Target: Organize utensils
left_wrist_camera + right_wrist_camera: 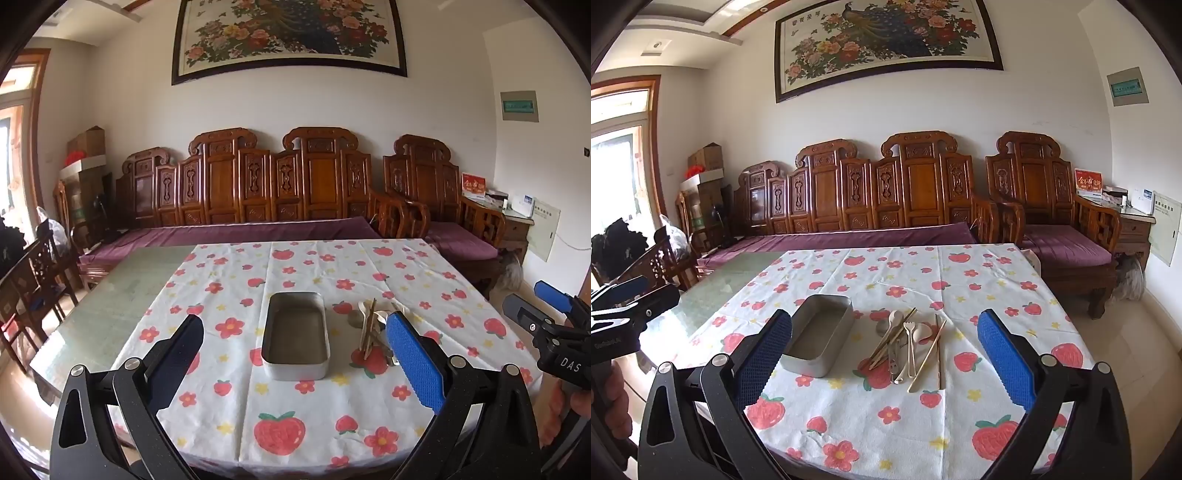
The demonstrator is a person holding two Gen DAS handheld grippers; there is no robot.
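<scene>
Left gripper (295, 354): black arms with blue ribbed pads, jaws spread wide with nothing between the pads, hovering above the near edge of the table and tilted down toward it.
Right gripper (884, 349): same build, jaws equally wide apart and empty, also above the near edge; a hand (609, 391) grips the left tool's handle at the frame's left side.
Tin: a rectangular grey metal tin (296, 338) with rounded corners, open and empty, sits mid-table, lengthwise toward the far edge.
Utensils: a loose pile of pale cream plastic spoons, a fork and wooden chopsticks (908, 347) lies just to the right of the tin, apart from it, handles pointing to the near edge.
Cloth: white tablecloth printed with red strawberries and flowers (886, 413) covers the table's right part.
Table: green glass top (107, 306) bare along the left edge.
</scene>
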